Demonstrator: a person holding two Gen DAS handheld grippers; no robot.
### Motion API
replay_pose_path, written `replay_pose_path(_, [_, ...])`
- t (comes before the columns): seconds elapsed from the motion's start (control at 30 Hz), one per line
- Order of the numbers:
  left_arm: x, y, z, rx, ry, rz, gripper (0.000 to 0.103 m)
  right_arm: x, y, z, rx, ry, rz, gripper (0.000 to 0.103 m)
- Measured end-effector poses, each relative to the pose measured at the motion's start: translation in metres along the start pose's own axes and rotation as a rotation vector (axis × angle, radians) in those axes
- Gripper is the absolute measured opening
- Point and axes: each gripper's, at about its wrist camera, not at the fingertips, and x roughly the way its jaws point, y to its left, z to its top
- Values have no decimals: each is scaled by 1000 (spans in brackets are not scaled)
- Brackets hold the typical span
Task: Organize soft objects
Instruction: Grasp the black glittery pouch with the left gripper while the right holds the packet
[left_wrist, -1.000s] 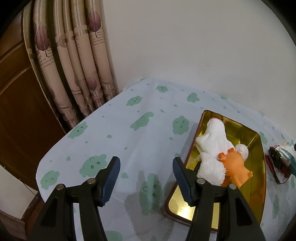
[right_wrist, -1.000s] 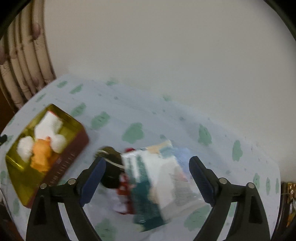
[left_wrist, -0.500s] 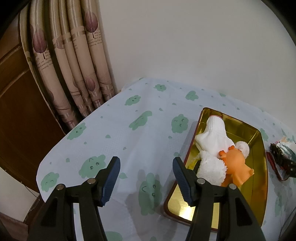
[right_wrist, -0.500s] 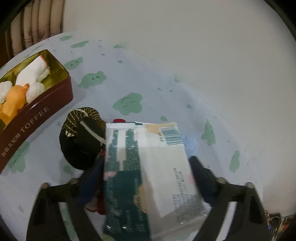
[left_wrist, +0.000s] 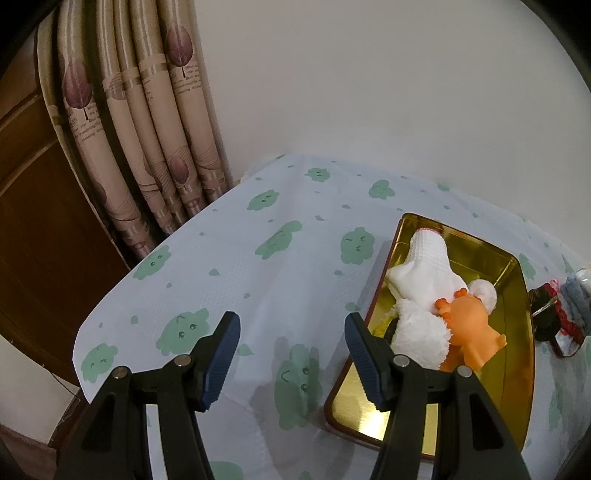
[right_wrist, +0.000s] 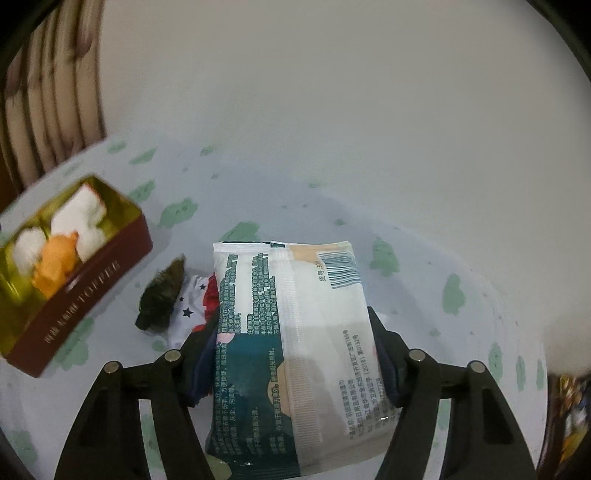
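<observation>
Right gripper (right_wrist: 291, 354) closing on a wet-wipe pack (right_wrist: 291, 332), both pads against its sides, pack sticking out forward between the 2 fingers. Just left of the claw: a dark fuzzy item (right_wrist: 162, 295) and star-print cloth (right_wrist: 188, 310). Farther left: the toffee tin (right_wrist: 85, 291). Left gripper (left_wrist: 291, 354) spread wide, nothing between its fingers. Right of it, tin (left_wrist: 517, 332) holding a white sock (left_wrist: 424, 266), orange toy (left_wrist: 472, 332).

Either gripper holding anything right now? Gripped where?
The right gripper is closing on the tissue pack, its fingers against the pack's two long side edges, near its lower half. The left gripper is open and holds nothing.
</observation>
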Motion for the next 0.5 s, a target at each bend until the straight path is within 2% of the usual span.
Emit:
replay_pose_path(0.17, [-10,-11,-1,33,-27,-54,60,-31,-39,-26,126,-49,-50,67])
replay_pose_path(0.27, [-23,-28,-1,73,-49,-111,60,-34,-66,-49,194,-34,-117,67])
replay_pose_path(0.43, [-49,-84,-4,183,-47,-238,60,-31,-107,-90,318,19,-189,67])
replay_pose_path(0.5, [-55,-112,-2,227,-30,-313,60,-27,-115,-102,342,32,-214,67])
